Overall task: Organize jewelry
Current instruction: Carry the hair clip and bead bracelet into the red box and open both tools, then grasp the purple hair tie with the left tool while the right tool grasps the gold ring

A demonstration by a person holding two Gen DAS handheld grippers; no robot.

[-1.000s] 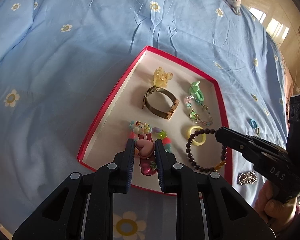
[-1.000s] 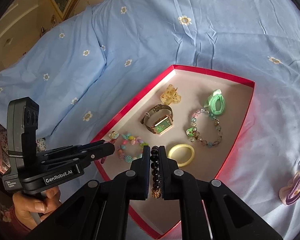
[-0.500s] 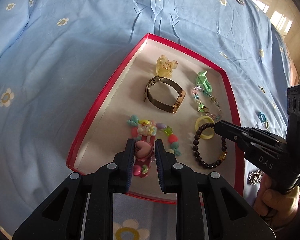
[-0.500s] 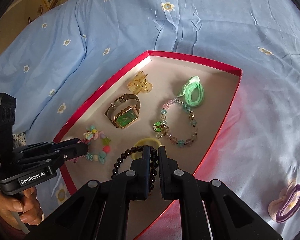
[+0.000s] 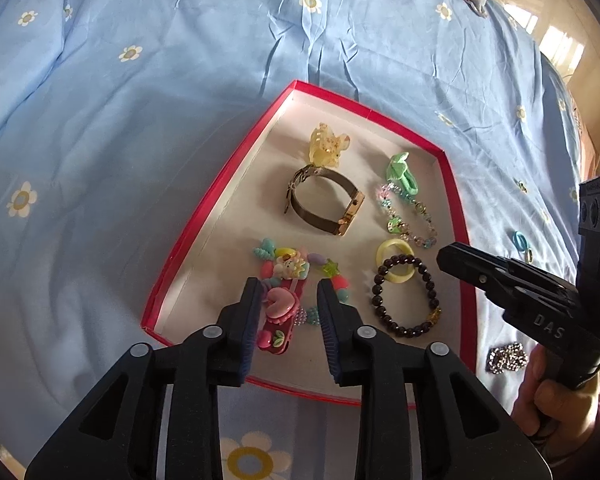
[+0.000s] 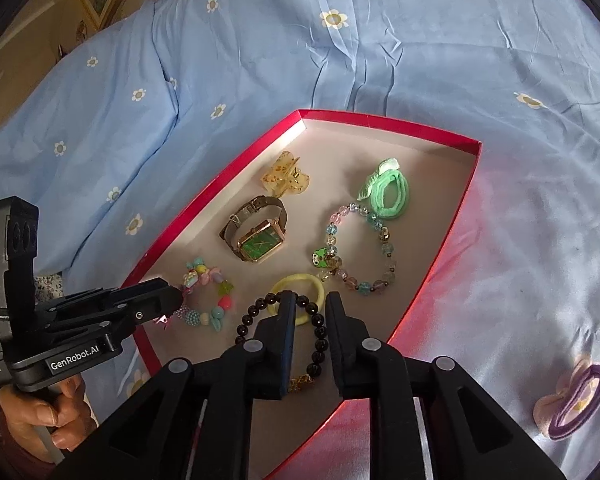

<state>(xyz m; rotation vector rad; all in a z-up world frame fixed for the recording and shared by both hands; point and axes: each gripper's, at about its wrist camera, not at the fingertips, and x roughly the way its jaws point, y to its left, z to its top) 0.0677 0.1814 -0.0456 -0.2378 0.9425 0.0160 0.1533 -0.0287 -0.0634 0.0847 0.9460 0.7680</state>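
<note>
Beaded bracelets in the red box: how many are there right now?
3: the dark bracelet between the right gripper's opening jaws, the pastel crystal one beside the green hair tie, and the candy-coloured one near the left edge.

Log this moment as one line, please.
left tongs: opening over hair clip | right tongs: opening over dark bracelet | both lying in red box

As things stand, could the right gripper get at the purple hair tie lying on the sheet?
Probably yes: the purple hair tie lies in the open on the sheet, outside the red box, with nothing over it.
</note>
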